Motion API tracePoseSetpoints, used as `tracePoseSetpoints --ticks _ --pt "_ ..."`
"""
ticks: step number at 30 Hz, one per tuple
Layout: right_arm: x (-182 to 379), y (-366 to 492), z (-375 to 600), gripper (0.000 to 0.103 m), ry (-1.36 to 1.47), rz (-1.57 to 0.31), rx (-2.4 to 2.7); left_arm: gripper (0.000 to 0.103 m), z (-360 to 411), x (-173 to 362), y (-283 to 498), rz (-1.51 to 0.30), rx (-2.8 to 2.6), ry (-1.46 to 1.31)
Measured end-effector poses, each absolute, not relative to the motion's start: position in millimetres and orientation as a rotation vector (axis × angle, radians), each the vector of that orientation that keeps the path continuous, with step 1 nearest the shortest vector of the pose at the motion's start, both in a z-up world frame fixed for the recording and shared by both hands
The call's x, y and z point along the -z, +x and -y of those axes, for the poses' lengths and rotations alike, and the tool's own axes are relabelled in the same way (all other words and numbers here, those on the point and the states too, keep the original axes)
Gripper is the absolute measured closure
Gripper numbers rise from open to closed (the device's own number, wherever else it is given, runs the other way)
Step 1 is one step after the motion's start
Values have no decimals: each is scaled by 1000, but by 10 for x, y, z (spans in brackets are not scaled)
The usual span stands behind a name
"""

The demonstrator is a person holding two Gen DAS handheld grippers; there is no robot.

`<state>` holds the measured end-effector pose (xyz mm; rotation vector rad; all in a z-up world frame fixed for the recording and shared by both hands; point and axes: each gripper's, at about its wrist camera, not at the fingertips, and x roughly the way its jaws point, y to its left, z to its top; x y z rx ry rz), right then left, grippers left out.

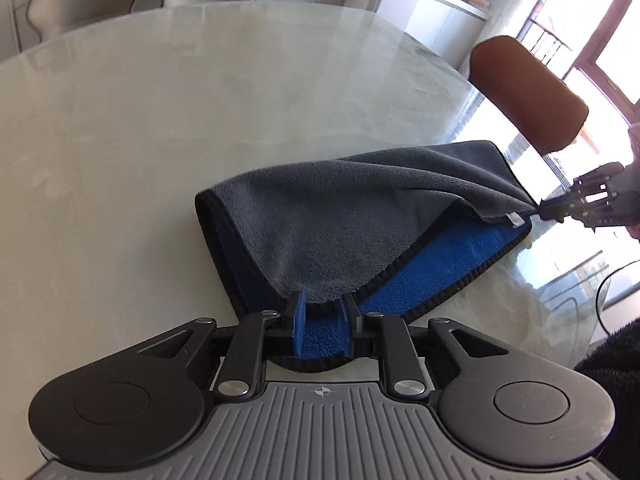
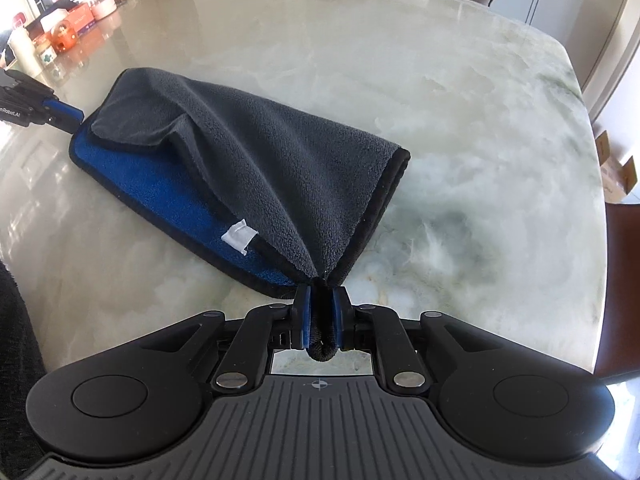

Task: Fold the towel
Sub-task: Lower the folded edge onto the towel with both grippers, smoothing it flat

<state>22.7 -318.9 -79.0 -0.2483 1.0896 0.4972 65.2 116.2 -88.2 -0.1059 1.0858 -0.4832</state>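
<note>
Towel [image 2: 256, 152]: dk grey fleece on upper face, bright blue on under face, black stitched edging all round; small white tag [image 2: 239, 237] on the edge, left of the right gripper's fingers. Right gripper [image 2: 320, 312]: black body, blue pads, grey ribbed housing w/ small crosshair mark; black hem bunched between pads. Left gripper [image 1: 322, 320]: same black/blue/grey scheme; blue face of towel shows between its fingers, grey face just beyond fingertips. Table [image 1: 160, 140]: pale cream-grey marble look, white cloudy veining, glossy w/ reflections. Chair back [image 1: 528, 96], far right of left fingers: rust brown.
</note>
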Motion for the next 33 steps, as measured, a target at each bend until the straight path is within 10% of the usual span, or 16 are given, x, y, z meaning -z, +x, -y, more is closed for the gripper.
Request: tracePoseSetpoints --ticks 25,28,33 --pt "878 238 3214 89 -215 -1103 -487 43 -1308 1200 754 -1180 81 -706" --pt "882 243 3211 89 -214 -1105 -486 46 -1304 1216 765 -1165 79 -722" --pt "876 240 3225 89 -209 -1101 -485 95 -1221 1216 742 -1163 80 -639"
